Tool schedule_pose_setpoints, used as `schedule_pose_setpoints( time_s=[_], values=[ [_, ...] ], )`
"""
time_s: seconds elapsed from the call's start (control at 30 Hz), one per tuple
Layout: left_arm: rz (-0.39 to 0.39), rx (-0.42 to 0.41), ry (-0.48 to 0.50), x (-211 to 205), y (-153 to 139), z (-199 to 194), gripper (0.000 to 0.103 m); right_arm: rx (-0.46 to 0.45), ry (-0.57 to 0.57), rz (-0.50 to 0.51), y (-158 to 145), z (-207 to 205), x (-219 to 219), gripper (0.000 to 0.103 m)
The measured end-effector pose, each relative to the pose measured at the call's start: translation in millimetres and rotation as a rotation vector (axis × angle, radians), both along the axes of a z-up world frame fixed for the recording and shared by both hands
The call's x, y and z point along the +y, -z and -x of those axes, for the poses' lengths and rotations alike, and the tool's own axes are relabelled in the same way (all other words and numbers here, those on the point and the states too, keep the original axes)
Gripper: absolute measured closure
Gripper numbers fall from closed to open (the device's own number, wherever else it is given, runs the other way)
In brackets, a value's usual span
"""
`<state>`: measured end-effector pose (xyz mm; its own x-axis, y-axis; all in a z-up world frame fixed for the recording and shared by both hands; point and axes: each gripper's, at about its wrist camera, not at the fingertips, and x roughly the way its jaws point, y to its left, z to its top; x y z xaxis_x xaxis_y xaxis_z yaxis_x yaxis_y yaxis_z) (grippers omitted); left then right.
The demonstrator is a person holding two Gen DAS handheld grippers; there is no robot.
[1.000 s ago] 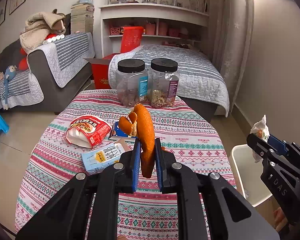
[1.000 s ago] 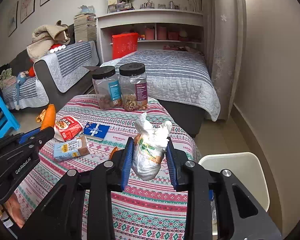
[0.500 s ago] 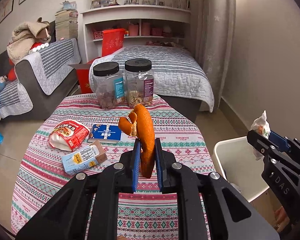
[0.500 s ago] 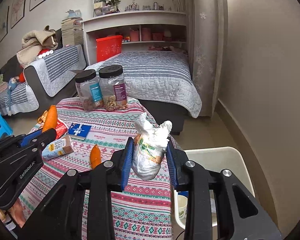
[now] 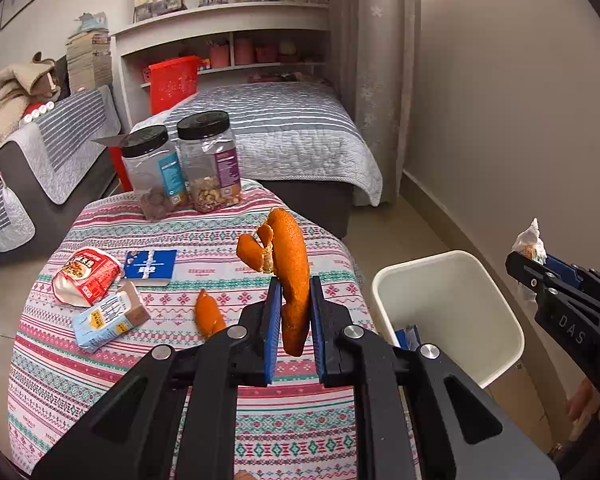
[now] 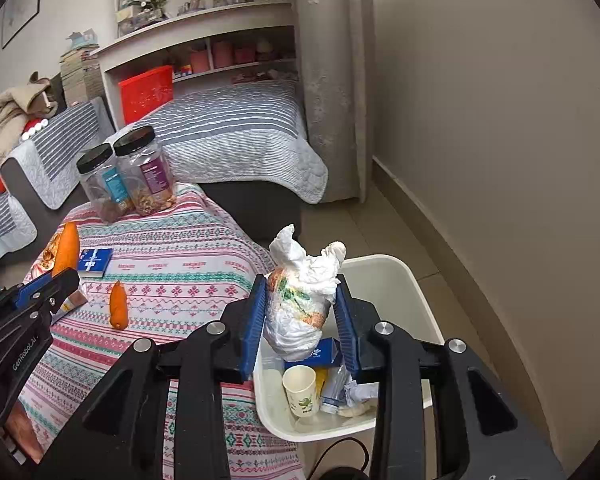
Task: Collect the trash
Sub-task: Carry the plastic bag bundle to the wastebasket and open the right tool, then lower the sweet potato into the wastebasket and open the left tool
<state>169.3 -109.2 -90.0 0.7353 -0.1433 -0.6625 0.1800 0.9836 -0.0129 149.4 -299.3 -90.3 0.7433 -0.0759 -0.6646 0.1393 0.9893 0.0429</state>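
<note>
A: What has the right gripper (image 6: 302, 314) got?
B: A crumpled white plastic bag (image 6: 300, 300) with a printed wrapper inside, upright between the blue pads, knot end up. Its jaws have just been opening a little; the pads are at the bag's sides, over the white waste bin (image 6: 418, 300).
A: And in the bin?
B: A paper cup (image 6: 300, 390) standing mouth up, a blue box (image 6: 326, 354), clear wrapping and crumpled paper.
A: The left gripper (image 5: 292, 314)?
B: Clamped narrow on an orange peel (image 5: 290, 276), long axis near upright, curled end on top, above the desk's (image 5: 204, 360) patterned cloth.
A: What lies further out?
B: A second peel piece (image 5: 208, 316), a milk carton (image 5: 108, 320) on its side, a red snack packet (image 5: 86, 276), a blue booklet (image 5: 150, 266), and two black-lidded jars (image 5: 182, 172) holding nuts at the far edge.
</note>
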Motion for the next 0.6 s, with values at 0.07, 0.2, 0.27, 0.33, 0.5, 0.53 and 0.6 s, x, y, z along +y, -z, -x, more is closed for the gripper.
schedule_pose_setpoints(
  time_s=[0.07,0.2,0.27,0.33,0.5,0.53,0.6],
  values=[
    [0.001,0.006,0.021,-13,2,0,0.089,0.01,0.029,-0.006,1,3,-12,0.05],
    [0.01,0.029,0.066,-41,8,-2,0.089,-0.003,0.114,-0.007,-1,13,-39,0.04],
    [0.015,0.043,0.087,-54,12,-2,0.088,-0.009,0.162,-0.021,-2,18,-55,0.033],
    [0.021,0.06,0.109,-67,17,-3,0.088,-0.011,0.222,-0.019,-3,24,-70,0.03],
    [0.049,0.1,0.175,-100,28,-4,0.088,-0.036,0.329,0.023,-5,37,-93,0.022],
    [0.064,0.115,0.194,-106,30,-5,0.087,-0.033,0.349,0.022,-4,39,-98,0.022],
    [0.105,0.141,0.243,-115,32,-5,0.087,-0.028,0.374,0.023,-3,42,-105,0.022]
  ],
)
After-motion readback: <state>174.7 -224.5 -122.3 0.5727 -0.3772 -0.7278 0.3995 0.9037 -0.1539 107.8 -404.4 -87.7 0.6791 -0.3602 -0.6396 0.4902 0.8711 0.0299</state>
